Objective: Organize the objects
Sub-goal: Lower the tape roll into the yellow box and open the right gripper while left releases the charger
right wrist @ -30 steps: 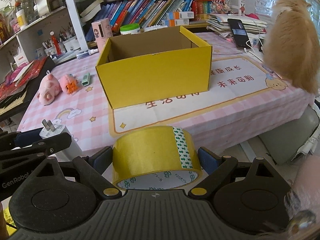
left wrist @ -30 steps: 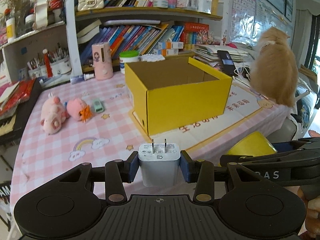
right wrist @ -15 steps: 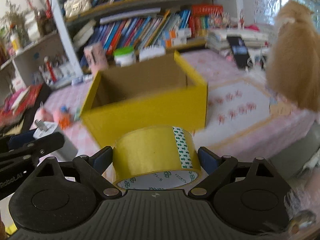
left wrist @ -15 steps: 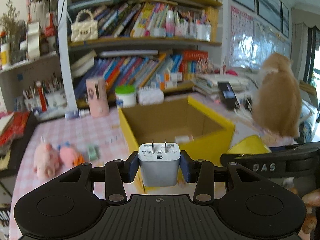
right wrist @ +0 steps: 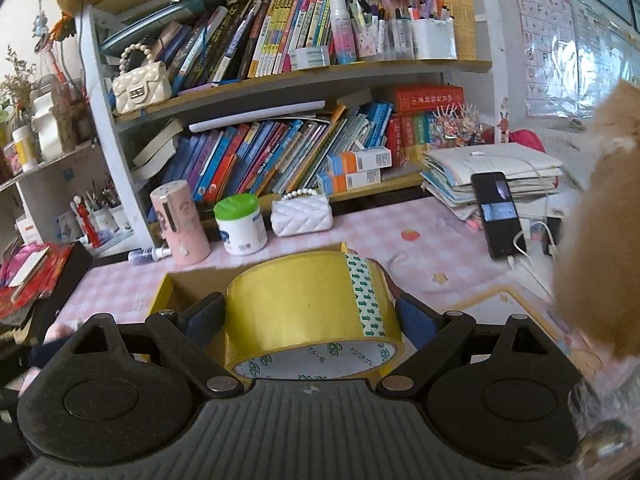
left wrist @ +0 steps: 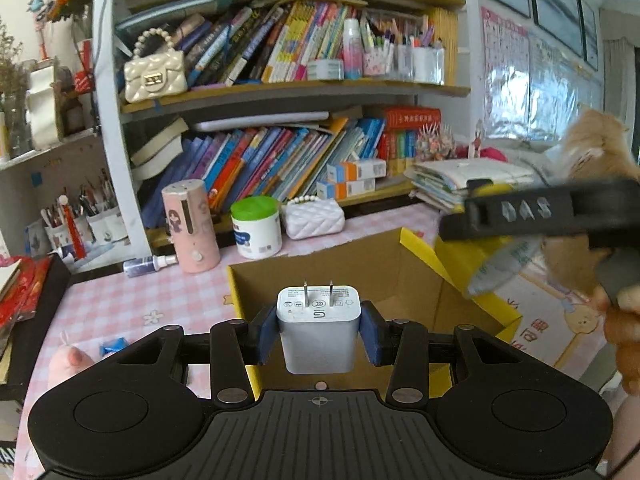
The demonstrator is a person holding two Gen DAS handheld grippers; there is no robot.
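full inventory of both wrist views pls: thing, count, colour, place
charger: 1, white, in left gripper, over box
tape roll: 1, yellow, in right gripper, over box
box: 1, yellow, open, on table
table: 1, pink check cloth
tub: 1, white, green lid, behind box
pink cylinder: 1, left of tub
white purse: 1, right of tub
cream purse: 1, upper shelf
phone: 1, black, leaning on papers
cat: 1, orange, right edge
pink plush: 1, left of box
left gripper: jaws shut
right gripper: jaws shut
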